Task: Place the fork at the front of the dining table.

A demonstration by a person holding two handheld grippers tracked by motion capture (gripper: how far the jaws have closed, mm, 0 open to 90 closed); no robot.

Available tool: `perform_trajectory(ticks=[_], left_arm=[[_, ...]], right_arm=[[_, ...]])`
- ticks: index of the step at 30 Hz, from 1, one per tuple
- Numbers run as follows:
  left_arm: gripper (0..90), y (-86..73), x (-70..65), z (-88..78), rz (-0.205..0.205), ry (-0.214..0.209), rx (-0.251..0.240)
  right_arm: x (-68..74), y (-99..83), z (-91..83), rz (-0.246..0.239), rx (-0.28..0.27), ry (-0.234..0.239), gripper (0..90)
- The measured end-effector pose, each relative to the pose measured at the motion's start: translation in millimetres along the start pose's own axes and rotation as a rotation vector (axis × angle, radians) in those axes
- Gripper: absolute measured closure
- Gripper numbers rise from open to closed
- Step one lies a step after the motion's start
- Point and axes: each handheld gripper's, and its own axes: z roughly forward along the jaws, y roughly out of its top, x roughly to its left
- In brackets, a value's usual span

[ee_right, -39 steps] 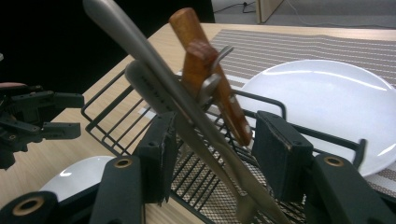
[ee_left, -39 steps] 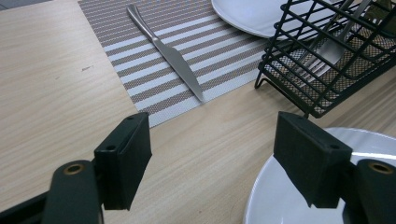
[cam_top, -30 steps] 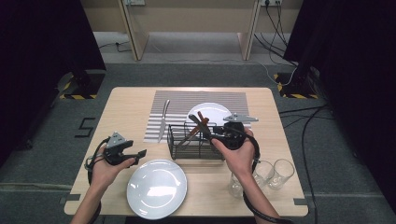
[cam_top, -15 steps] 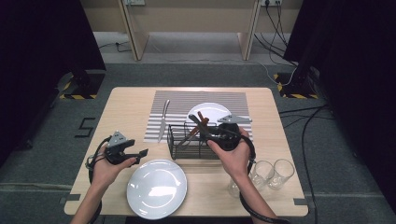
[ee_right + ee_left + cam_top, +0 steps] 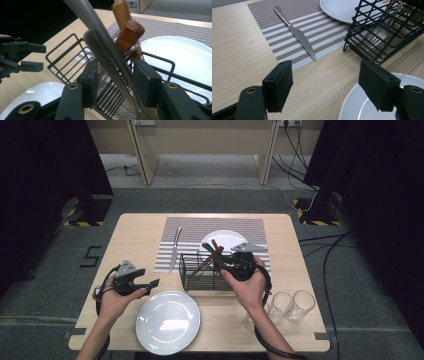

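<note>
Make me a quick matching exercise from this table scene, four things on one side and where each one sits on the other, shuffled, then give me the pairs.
Things:
1. knife
2. metal cutlery handles
3. two drinking glasses
4. left tool

Places:
A. between the open jaws of the right tool, above the black wire basket
B. near the table's right front corner
C. flat on the striped placemat
D. just left of the near white plate

Pairs: 1-C, 2-A, 3-B, 4-D
</note>
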Motion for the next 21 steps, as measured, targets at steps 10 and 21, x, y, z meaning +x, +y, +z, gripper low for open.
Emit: perform_trajectory(ticks=[10, 21], left_arm=[[27.0, -0.7, -0.1, 0.9, 0.002, -0.002, 0.005], [27.1, -1.1, -0.1, 2.6, 0.001, -0.004, 0.008]], right_arm=[[1.7, -0.5, 2.2, -0.009, -0.008, -0.016, 57.1], [5.7, -1.0, 1.4, -0.041, -0.012, -0.048, 63.6]])
